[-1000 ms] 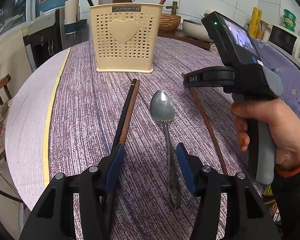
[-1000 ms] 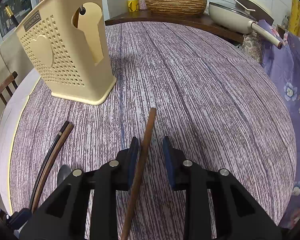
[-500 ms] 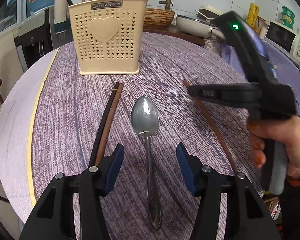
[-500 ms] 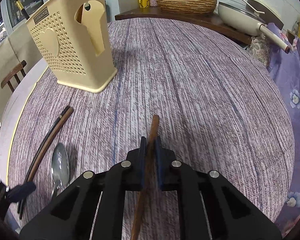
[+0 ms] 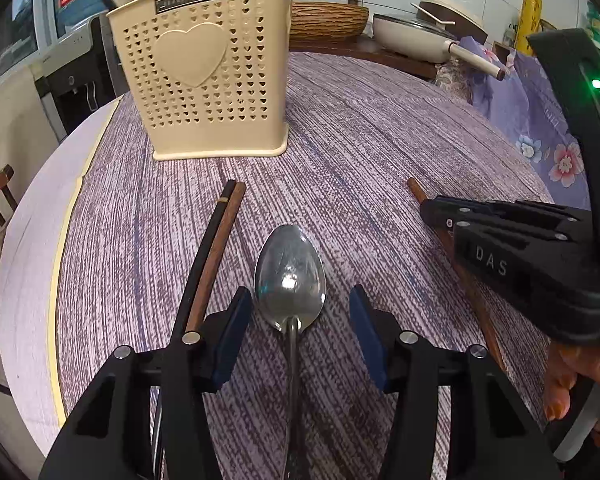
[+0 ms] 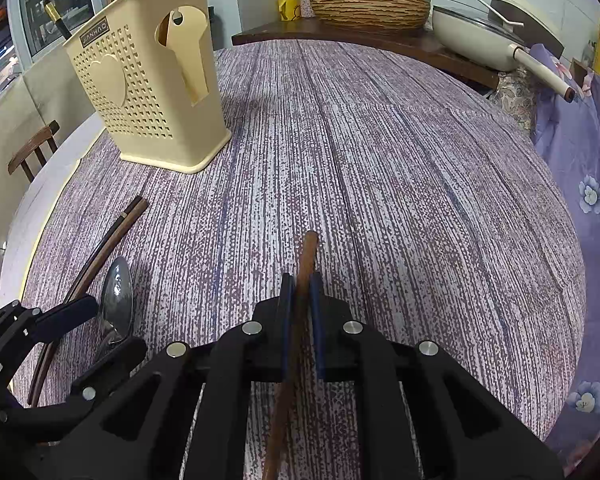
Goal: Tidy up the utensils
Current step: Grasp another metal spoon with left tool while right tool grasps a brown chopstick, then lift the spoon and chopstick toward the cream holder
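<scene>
Right gripper, jaws pinching a single brown chopstick: light, stiff, thin, likely to pivot; it is gripped near its far end, long axis running from lower centre of frame up toward the cream utensil holder. Left gripper, jaws spread, straddles the steel spoon on the worktop: smooth, slippery, bowl toward the holder; the narrow neck suits a hold.

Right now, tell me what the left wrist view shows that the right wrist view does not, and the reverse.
Only the left wrist view shows the spoon's handle running back between the open left claw, plus the hand holding the right tool. Only the right wrist view shows the right claw shut on the single brown chopstick and the holder's side cutout. Both show the cream utensil holder, the chopstick pair, the spoon bowl and the striped tablecloth.
</scene>
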### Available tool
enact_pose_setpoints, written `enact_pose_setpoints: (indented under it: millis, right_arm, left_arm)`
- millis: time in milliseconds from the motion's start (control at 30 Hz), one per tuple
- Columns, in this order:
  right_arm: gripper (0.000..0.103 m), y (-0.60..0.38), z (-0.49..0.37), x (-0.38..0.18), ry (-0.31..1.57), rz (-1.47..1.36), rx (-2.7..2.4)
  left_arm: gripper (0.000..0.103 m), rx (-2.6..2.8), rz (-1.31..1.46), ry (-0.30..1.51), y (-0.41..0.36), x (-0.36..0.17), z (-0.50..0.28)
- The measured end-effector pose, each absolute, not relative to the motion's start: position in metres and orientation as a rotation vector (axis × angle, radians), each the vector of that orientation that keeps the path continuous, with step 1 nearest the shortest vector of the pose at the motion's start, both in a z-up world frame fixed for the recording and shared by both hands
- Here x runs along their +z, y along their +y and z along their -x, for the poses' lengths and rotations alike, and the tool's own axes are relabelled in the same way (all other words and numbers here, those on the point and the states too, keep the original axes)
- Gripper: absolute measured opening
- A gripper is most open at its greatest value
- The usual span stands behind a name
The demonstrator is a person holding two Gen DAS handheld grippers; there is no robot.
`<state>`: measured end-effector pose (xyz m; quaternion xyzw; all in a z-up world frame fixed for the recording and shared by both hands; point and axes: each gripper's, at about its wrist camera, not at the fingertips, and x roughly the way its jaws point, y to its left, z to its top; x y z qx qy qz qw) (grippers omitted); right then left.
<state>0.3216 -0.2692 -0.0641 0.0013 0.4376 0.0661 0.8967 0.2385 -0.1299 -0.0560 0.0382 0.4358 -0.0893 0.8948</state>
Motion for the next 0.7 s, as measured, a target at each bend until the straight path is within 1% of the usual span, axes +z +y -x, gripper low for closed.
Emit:
enact_pose_setpoints:
  millis: [67, 200, 233, 700]
  right_arm:
    - [0.010, -0.270, -0.322, -0.064, 0.906, -0.006, 0.138]
    - [0.010, -0.269, -0.322, -0.064, 0.907, -0.010, 0.134]
    - [0.010, -0.269, -0.322, -0.064, 0.907, -0.010, 0.133]
    - [0.010, -0.269, -0.323, -0.065, 0.908, -0.011, 0.134]
  left_arm:
    - [0.048, -0.183, -0.075, 0.912, -0.129, -0.056, -0.245]
    - [0.040, -0.182, -0.060, 0.931, -0.129, -0.054, -0.253]
    - [0.039, -0.183, -0.054, 0.936, -0.130, -0.054, -0.255]
    - [0.037, -0.174, -0.099, 0.944, -0.139, -0.054, -0.265]
